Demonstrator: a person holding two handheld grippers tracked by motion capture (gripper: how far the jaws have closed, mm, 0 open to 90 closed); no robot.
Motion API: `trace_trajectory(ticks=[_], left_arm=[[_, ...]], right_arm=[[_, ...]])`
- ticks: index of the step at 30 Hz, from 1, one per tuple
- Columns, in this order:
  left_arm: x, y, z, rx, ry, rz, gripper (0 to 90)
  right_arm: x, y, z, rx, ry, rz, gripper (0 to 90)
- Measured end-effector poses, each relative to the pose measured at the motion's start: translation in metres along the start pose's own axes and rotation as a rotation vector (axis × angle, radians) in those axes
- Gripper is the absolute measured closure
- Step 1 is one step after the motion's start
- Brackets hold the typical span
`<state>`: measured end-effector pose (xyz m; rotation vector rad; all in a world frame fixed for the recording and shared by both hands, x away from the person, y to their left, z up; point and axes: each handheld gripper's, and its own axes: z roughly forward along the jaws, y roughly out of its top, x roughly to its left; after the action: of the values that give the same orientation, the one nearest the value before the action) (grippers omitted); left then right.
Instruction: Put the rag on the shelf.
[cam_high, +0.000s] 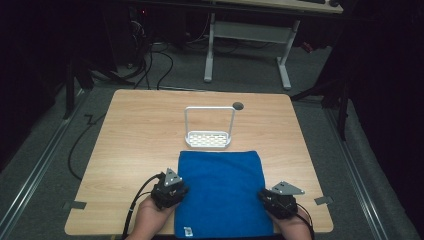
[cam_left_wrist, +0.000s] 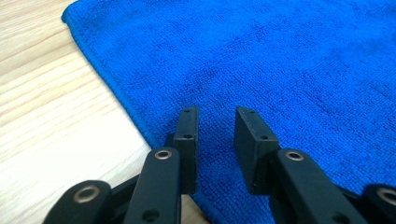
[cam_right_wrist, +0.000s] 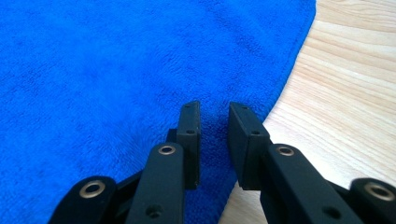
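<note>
Dark floor surrounds the pale wooden bench (cam_high: 135, 135), where a blue towel (cam_high: 220, 190) lies flat at its near edge, near corners hidden, left tongs (cam_left_wrist: 212, 140) and right tongs (cam_right_wrist: 212, 140) narrowly parted, empty, over its side edges.

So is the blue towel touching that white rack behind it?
Apart. The high view shows a strip of bare table between the blue towel's far edge and the white rack's base.
</note>
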<state>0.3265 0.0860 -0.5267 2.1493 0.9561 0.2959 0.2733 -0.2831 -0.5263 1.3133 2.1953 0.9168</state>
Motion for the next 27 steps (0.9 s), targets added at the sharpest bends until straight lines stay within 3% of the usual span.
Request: trace_trajectory(ticks=[4,14,21,27], left_arm=[[0.004,-0.005,-0.006,0.002,0.008,-0.009,71.3],[0.014,-0.018,-0.02,-0.008,0.037,-0.049,71.1],[0.012,-0.018,-0.02,-0.011,0.039,-0.045,66.4],[0.013,-0.015,-0.024,-0.077,0.068,-0.043,60.1]], right_arm=[[0.005,0.001,0.001,0.001,0.021,-0.003,74.8],[0.026,0.009,0.007,0.008,0.07,-0.077,74.3],[0.023,0.009,0.007,-0.017,0.074,-0.075,69.2],[0.014,0.009,0.001,-0.084,0.042,-0.042,65.6]])
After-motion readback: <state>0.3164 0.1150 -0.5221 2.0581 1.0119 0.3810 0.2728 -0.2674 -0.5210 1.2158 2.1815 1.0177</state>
